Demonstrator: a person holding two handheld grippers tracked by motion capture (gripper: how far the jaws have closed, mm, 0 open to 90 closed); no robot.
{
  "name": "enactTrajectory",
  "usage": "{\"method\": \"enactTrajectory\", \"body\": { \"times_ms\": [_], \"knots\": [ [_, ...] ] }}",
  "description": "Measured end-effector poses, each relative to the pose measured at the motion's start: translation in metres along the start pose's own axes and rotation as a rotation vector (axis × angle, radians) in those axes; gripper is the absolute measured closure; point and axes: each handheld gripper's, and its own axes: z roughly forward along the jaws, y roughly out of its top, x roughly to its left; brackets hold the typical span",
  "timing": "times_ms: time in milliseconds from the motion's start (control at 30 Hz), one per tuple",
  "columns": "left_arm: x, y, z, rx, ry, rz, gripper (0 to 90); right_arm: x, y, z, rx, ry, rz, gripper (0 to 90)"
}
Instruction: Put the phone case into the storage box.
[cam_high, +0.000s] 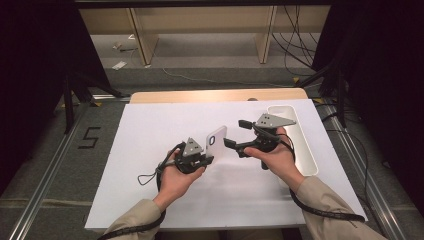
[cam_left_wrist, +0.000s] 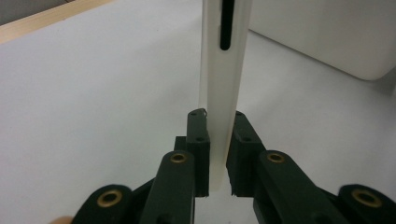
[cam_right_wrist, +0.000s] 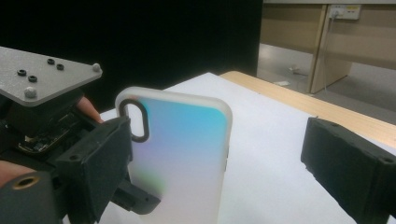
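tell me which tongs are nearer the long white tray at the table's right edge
Right. The right tongs are open just left of the long white plastic tray, that hand beside its rim. The left tongs, shut on the white phone case, sit farther left.

**White-covered bench with one tray at its right side**

The bench (cam_high: 150, 97) is pale wood, with a bare wooden strip along its far edge. A large white sheet (cam_high: 150, 145) lies flat on it and covers nearly all of the top, from the near edge up to that wooden strip. A long white tray (cam_high: 311, 165) with rounded corners rests directly on the sheet. It sits along the sheet's right edge, lengthwise from the far right corner towards the near side. Left of the tray the sheet is smooth and unmarked.
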Motion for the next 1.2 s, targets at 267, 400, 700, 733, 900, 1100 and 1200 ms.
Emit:
{"method": "enactTrajectory", "body": {
  "times_ms": [267, 400, 700, 733, 900, 1100, 1200],
  "knots": [
    [0.001, 0.002, 0.002, -0.005, 0.011, -0.002, 80.8, 0.002, 0.0, 0.0, -0.005, -0.013, 0.002, 7.5],
    [0.0, 0.003, 0.004, -0.008, 0.009, -0.009, 80.8, 0.004, 0.0, 0.002, -0.003, -0.017, 0.001, 5.8],
    [-0.004, 0.006, 0.009, -0.015, 0.004, -0.013, 80.8, 0.005, -0.003, 0.005, -0.006, -0.029, 0.014, 4.4],
    [-0.005, 0.006, 0.01, -0.016, 0.002, -0.013, 80.8, 0.005, -0.003, 0.005, -0.004, -0.028, 0.015, 4.4],
    [-0.006, 0.008, 0.012, -0.018, 0.001, -0.013, 80.8, 0.005, -0.003, 0.005, -0.004, -0.03, 0.017, 4.4],
    [-0.008, 0.009, 0.014, -0.016, -0.002, -0.014, 80.8, 0.005, -0.004, 0.006, -0.006, -0.034, 0.024, 4.4],
    [-0.009, 0.01, 0.015, -0.016, -0.004, -0.013, 80.8, 0.005, -0.004, 0.006, -0.007, -0.035, 0.028, 4.3]
  ]
}}
